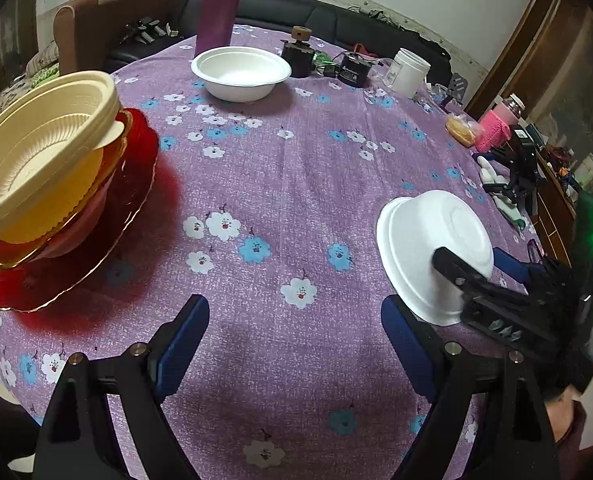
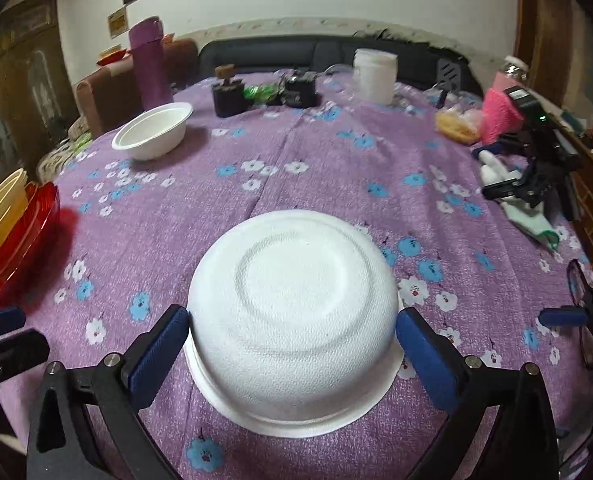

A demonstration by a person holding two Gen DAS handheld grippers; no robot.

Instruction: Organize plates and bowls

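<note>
your right gripper (image 2: 292, 332) has its jaws wide around an upturned white bowl (image 2: 292, 320) that sits base-up on the counter (image 2: 336, 184). the blue pads (image 2: 160, 356) stand just beside the bowl's wall on either side; the left pad looks to touch it, though you cannot tell if either one presses. the bowl's rim lies flat on the purple flowered cloth in the right wrist view. from the left wrist view the same bowl (image 1: 432, 256) shows at the right, with the right gripper's black finger (image 1: 460, 276) across its near side.

your left gripper (image 1: 295, 344) hangs over bare cloth with its jaws wide and nothing between them, well apart from the upturned bowl.

at the left edge of the counter stands a stack: cream ribbed bowls (image 1: 44, 160) nested on top, tilted toward you, over a yellow plate (image 1: 56, 216), a gold-rimmed red dish, and a broad red plate (image 1: 108, 240) at the bottom. in the right wrist view only the edge of that stack (image 2: 16, 232) shows.

a second white bowl (image 1: 240, 72) stands upright at the far side, just in front of a purple flask (image 1: 220, 8). beyond it are small dark devices (image 1: 296, 54) and a white jar (image 1: 410, 72). a pink knitted thing (image 1: 494, 130) and a white glove (image 2: 508, 192) lie toward the right edge.
</note>
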